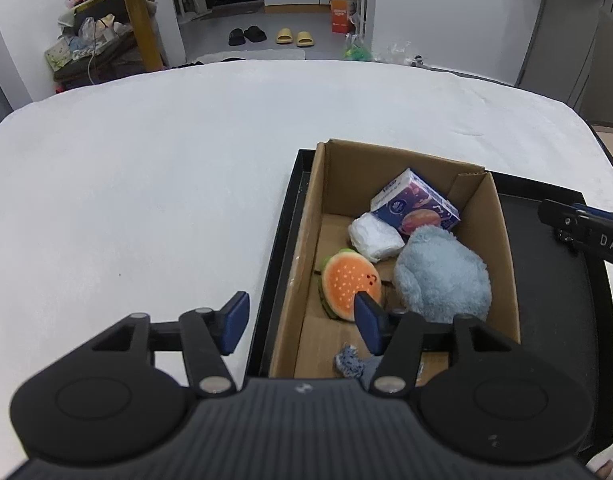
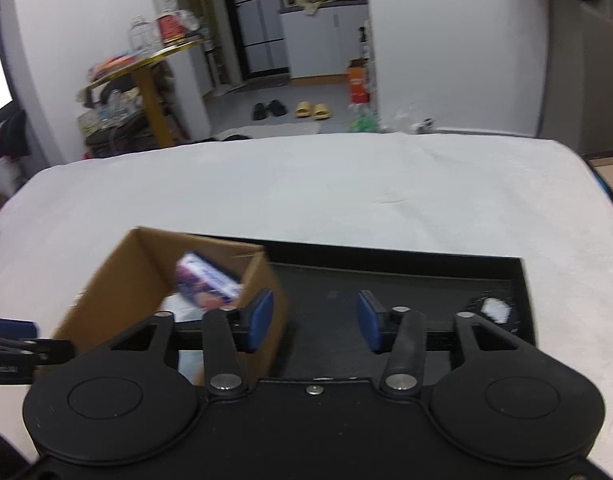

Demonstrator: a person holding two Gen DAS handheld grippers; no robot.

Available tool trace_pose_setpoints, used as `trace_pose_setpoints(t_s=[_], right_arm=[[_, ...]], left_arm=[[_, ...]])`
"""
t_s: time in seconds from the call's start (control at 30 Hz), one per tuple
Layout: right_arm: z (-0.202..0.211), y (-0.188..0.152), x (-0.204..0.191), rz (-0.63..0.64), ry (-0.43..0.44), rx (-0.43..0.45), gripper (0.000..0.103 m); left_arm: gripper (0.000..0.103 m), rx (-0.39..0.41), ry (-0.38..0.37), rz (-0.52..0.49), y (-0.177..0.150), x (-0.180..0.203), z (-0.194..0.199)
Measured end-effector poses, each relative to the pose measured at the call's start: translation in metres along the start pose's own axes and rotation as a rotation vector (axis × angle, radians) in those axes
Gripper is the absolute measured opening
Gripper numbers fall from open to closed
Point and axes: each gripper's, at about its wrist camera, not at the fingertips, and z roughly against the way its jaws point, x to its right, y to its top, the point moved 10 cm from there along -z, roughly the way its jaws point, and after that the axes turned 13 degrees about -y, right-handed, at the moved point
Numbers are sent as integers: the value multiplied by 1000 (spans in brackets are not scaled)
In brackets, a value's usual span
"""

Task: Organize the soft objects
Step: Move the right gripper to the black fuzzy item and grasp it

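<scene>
A cardboard box (image 1: 406, 208) sits in the left part of a black tray (image 1: 554, 280), and the tray rests on a counter covered by a white cloth (image 1: 146, 184). Inside the box lie the soft things: a blue tissue pack (image 1: 416, 206) leans at the far end, a white wrapped bundle (image 1: 374, 237) lies just in front of it, a fluffy pale-blue plush (image 1: 442, 274) fills the right side, and an orange burger toy (image 1: 350, 285) is tilted against the left wall — a small grey knitted piece (image 1: 350, 361) shows at the near end. The left hand-held gripper (image 1: 302, 322) hovers over the box's near left corner with its jaws wide and nothing between them; one blue pad is over the cloth, the other over the burger toy. The right hand-held gripper (image 2: 315, 322) is also spread wide and empty, over the bare tray floor just right of the box (image 2: 146, 276), where the tissue pack (image 2: 206, 280) appears blurred. A small white scrap (image 2: 495, 310) lies in the tray's far right corner.
</scene>
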Motion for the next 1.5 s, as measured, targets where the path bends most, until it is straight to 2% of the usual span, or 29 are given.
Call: trace_pose_setpoints(t_s=[0.17, 0.43, 0.6, 0.7, 1.03, 1.23, 1.3, 1.33, 1.4, 1.43, 1.5], right_arm=[[-19, -2, 25, -30, -87, 9, 52], [-53, -9, 63, -89, -206, -10, 54], [-66, -20, 68, -118, -221, -57, 56], [-71, -25, 80, -125, -245, -56, 66], [-89, -32, 97, -157, -272, -83, 66], [-97, -33, 102, -151, -310, -86, 65], [-100, -35, 102, -147, -312, -92, 64], [-101, -35, 103, -142, -315, -96, 59], [-104, -37, 104, -132, -323, -102, 38], [-103, -37, 106, -126, -341, -102, 33], [-103, -36, 107, -115, -343, -99, 29]], left_arm=[[61, -2, 13, -19, 6, 10, -6], [62, -5, 26, -34, 18, 25, -18], [63, -14, 38, -71, 24, 35, -26], [65, -14, 50, -75, 28, 36, -30], [70, -16, 86, -91, 39, 39, -42], [74, -17, 84, -94, 43, 40, -44], [74, -18, 83, -94, 44, 40, -45], [74, -17, 80, -94, 45, 41, -45], [74, -16, 74, -95, 45, 40, -45], [74, -15, 73, -96, 44, 40, -44], [74, -11, 75, -94, 44, 37, -43]])
